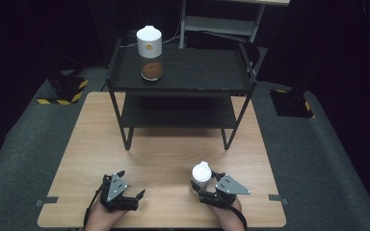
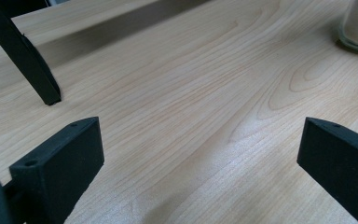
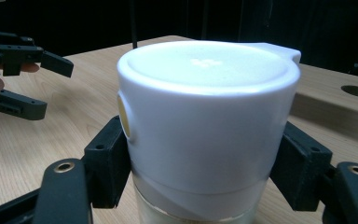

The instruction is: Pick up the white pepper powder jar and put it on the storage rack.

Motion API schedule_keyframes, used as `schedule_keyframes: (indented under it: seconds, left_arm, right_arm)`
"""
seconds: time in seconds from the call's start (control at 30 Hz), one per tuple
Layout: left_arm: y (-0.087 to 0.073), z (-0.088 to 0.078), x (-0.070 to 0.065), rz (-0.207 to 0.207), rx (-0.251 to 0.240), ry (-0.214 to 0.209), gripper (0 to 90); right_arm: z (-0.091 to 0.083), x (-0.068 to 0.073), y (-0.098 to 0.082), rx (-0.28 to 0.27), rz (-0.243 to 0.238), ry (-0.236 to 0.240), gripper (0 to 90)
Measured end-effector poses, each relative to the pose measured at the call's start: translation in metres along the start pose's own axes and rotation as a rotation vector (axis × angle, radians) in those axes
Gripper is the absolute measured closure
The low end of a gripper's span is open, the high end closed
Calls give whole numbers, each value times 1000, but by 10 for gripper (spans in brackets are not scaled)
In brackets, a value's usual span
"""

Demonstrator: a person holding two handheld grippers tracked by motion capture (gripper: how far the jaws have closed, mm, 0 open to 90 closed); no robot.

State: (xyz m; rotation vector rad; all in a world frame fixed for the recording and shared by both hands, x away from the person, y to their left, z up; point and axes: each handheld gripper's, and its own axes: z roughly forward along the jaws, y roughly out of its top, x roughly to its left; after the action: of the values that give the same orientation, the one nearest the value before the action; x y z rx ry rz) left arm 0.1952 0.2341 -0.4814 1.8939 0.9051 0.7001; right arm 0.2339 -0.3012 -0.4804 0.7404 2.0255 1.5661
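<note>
- The right tongs [image 1: 203, 188] were clamped on a white-capped jar [image 1: 201, 176], pads pressed against both sides of the cap [image 3: 205, 121].
- The jar was stood upright near the front right of the tabletop [image 1: 164, 159].
- The left tongs [image 1: 131, 185] were spread wide over bare wood, nothing pinched, well apart from the jar.
- A second jar [image 1: 150, 46], with brown stuff inside, was parked on the black rack [image 1: 188, 72] at the back.

The white-lidded clear glass jar [image 3: 205, 135] is cut off below; its contents are hidden behind the lid and the black fingers [image 3: 106, 165].
</note>
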Motion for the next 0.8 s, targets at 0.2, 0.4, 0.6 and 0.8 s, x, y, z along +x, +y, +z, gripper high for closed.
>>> schedule_keyframes:
  seconds: [0.2, 0.4, 0.6, 0.8]
  left_arm:
    - [0, 0, 0, 3, 1, -3, 6]
    - [0, 0, 1, 5, 2, -5, 6]
    - [1, 0, 1, 8, 3, -10, 7]
    - [0, 0, 3, 1, -1, -17, 7]
  right_arm:
    - [-1, 1, -1, -4, 22, -6, 300]
    - [-6, 0, -1, -20, 35, -23, 301]
    - [-12, 2, 0, -29, 27, -45, 301]
    - [-20, 1, 3, -37, 39, -63, 301]
